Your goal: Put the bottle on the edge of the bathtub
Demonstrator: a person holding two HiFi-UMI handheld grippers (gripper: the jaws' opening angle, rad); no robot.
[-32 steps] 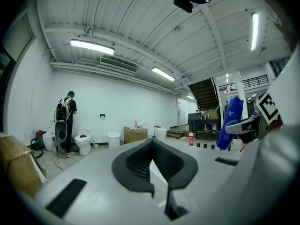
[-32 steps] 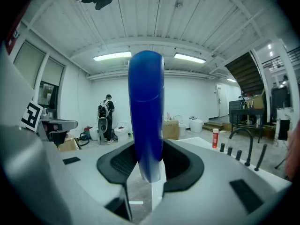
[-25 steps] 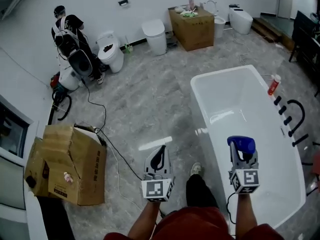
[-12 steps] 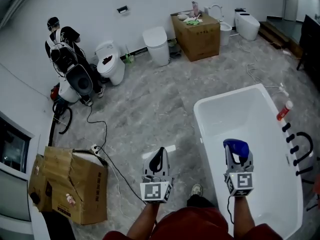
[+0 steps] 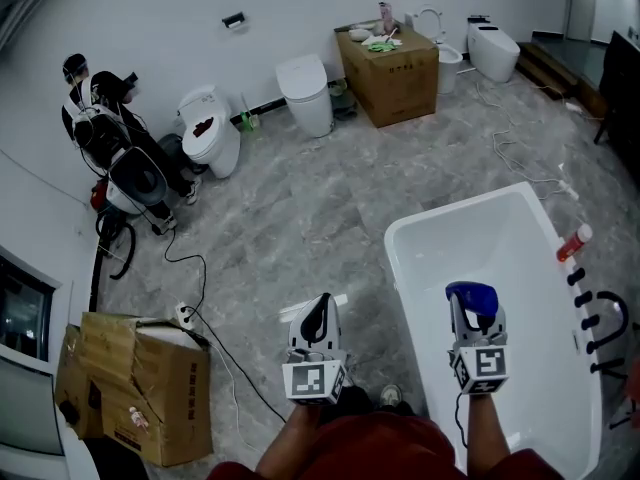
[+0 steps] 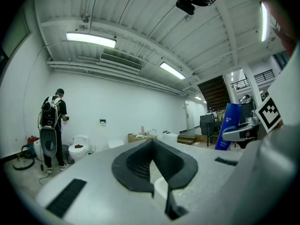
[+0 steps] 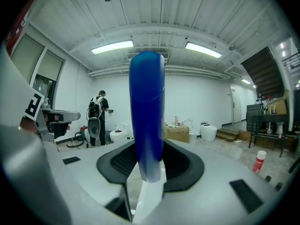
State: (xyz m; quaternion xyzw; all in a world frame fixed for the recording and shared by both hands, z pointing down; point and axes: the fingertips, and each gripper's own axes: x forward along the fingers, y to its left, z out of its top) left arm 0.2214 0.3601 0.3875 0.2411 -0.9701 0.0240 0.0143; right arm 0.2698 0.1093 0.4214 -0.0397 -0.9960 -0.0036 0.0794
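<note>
Head view, far left, lower corner: open brown cardboard box [image 5: 140, 378] on the grey marble floor [image 5: 300, 208], black cable trailing from it.
Upper left: person with a black backpack [image 5: 100, 133], standing at the white wall.
Just right of that: white toilet [image 5: 208, 133] against the wall, then a white lidded bin [image 5: 305, 90].
Top centre: closed brown cardboard carton [image 5: 390, 56] with small items on its top, too small to identify.
Bottom centre: left hand-held gripper [image 5: 319, 308], over the floor, jaws closed together, nothing between them; confirmed in the left gripper view.
Right of it, lower right of centre: right hand-held gripper [image 5: 474, 306], jaws clamped on a tall blue plastic bottle [image 7: 146, 111]. Bottle upright between the pads, gripped near its base, its top well clear of the jaws. In the head view, positioned over the basin of the white oval bathtub [image 5: 455, 211], close to the tub's left rim, not resting on any edge.
Right edge of the frame: small red-and-white bottle [image 5: 573, 242] standing on the far rim of the tub, with black tap fittings [image 5: 598, 318] just below it in the frame.
</note>
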